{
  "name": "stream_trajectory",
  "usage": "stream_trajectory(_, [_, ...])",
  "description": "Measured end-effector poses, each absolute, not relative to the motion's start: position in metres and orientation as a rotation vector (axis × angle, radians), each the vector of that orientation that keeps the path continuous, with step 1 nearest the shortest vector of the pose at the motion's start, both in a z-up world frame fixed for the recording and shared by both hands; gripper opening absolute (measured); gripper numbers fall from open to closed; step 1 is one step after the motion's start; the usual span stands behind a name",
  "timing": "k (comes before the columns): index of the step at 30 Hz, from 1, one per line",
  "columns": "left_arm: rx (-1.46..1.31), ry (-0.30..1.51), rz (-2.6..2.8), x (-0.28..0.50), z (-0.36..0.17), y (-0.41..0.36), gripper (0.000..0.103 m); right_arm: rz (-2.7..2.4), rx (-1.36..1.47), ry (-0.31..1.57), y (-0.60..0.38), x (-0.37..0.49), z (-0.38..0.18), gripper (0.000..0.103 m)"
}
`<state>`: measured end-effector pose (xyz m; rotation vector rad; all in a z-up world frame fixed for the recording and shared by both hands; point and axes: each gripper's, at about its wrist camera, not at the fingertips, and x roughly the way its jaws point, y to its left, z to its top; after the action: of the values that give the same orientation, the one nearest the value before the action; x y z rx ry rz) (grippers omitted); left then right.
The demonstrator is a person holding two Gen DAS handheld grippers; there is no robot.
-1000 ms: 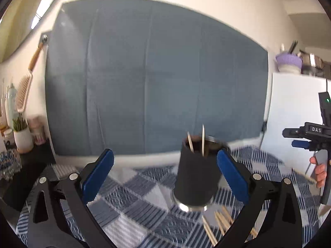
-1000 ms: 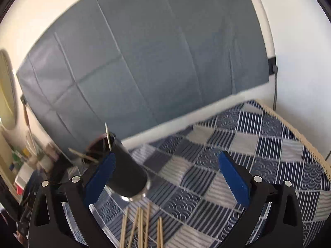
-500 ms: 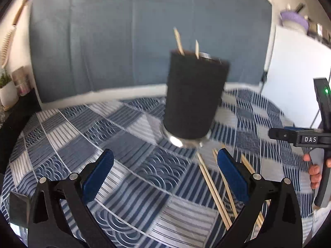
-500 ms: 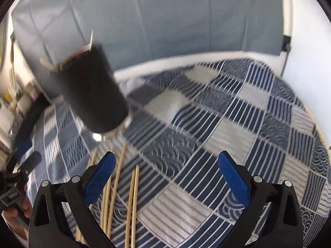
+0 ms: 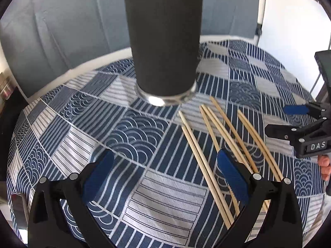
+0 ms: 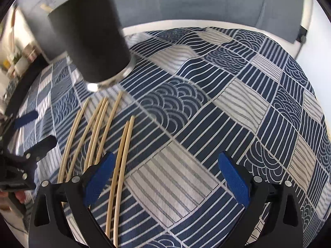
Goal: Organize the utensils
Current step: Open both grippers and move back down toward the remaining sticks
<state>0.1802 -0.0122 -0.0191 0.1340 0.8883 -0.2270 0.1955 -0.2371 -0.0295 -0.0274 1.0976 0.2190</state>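
Chopsticks [image 5: 217,142] lie loose on the patterned cloth [image 5: 128,136], just beside a black cup [image 5: 164,43] with stick tips poking out. Left gripper [image 5: 164,175] and right gripper [image 6: 165,177] hover with jaws apart, empty.

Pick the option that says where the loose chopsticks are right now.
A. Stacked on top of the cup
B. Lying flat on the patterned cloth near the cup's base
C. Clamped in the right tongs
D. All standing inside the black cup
B: the chopsticks lie flat on the patterned cloth just in front of the black cup, and both the left tongs and right tongs are open and empty.
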Motion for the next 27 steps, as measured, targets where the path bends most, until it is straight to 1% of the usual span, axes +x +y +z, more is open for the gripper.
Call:
stream_trajectory(4, [0.102,0.952,-0.25,0.183,-0.025,-0.012,0.097,0.228,-0.1,1.121,-0.232,0.192,-0.034,0.095])
stream_trajectory(10, [0.121,1.023,-0.251,0.185,-0.028,-0.02,0.097,0.244,-0.071,1.171,-0.234,0.193,-0.041,0.095])
stream_trajectory(22, [0.103,1.074,-0.205,0.186,-0.039,-0.007,0.099,0.24,-0.106,1.16,-0.23,0.193,-0.041,0.096])
stream_trajectory(24, [0.076,1.087,-0.201,0.189,-0.041,-0.004,0.099,0.211,-0.134,1.144,-0.223,0.192,-0.043,0.095])
stream_trajectory(27, [0.127,1.087,-0.187,0.189,-0.044,-0.006,0.099,0.198,-0.125,1.166,-0.222,0.194,-0.043,0.095])
